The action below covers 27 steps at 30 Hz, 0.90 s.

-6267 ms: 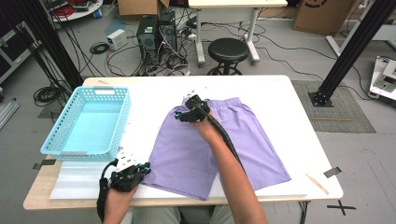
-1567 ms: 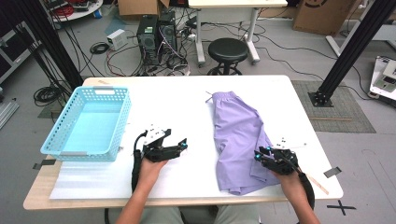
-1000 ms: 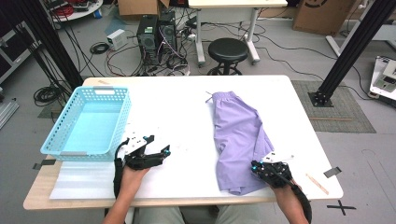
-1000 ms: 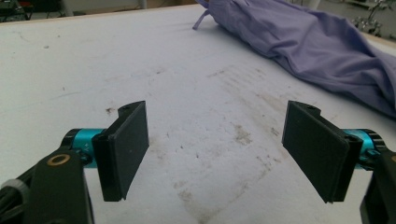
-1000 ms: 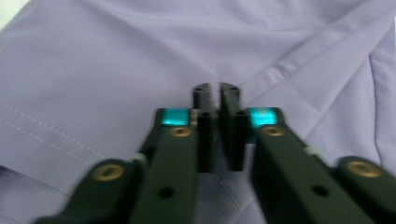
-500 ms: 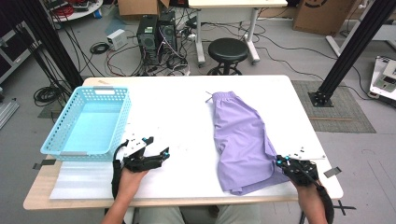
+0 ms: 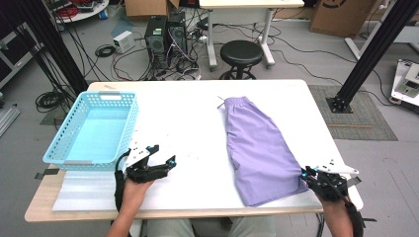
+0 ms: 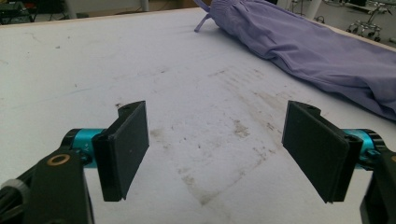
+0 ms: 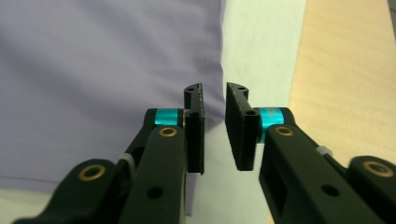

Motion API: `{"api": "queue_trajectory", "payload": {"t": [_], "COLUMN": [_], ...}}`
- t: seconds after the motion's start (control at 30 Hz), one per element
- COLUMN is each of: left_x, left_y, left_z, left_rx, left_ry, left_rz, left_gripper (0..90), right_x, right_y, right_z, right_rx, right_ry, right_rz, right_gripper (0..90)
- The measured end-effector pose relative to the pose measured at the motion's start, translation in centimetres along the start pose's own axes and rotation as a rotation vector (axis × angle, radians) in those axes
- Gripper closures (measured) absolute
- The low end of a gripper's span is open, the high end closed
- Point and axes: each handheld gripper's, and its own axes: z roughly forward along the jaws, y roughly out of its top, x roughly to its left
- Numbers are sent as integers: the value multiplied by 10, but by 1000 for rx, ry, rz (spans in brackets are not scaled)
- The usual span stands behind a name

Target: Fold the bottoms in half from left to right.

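Observation:
Purple shorts lie folded lengthwise on the right half of the white table, waistband at the far end. My right gripper sits at their near right corner by the table's edge. Its jaws have just been opening and stand a little apart. In the right gripper view the shorts end in a corner at the gap of my right gripper, and no pad presses on it. My left gripper hovers open over bare table at the front left. From my left gripper the shorts lie farther off.
A light blue plastic basket stands at the table's left side. A pale sheet lies in front of it at the near left corner. Beyond the table are a black stool, computers and cables.
The shorts went from spread flat to folded lengthwise. My right gripper pulled their near corner rightward to the table edge, then its jaws parted. The left gripper drifted left and stayed.

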Motion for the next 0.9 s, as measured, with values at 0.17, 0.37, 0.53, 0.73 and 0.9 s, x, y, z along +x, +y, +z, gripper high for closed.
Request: {"api": "queue_trajectory", "payload": {"t": [0.17, 0.37, 0.53, 0.73, 0.9], "left_x": [-2, -5, -6, -3, -1], "left_y": [-1, -4, -6, -6, -7], "left_z": [-2, -8, -14, -16, -17], "left_rx": [3, 6, 2, 5, 9], "left_ry": [-3, 1, 5, 5, 12], "left_rz": [1, -5, -6, -10, -17], "left_gripper": [229, 229, 229, 230, 230], "right_x": [14, 52, 71, 92, 103], "right_y": [10, 18, 27, 43, 50], "right_z": [0, 26, 40, 51, 47], "right_rx": [-84, -60, -47, -74, -97], "right_ry": [76, 287, 354, 472, 510], "right_rz": [-24, -87, -125, -167, -169], "right_gripper": [674, 657, 644, 645, 615]}}
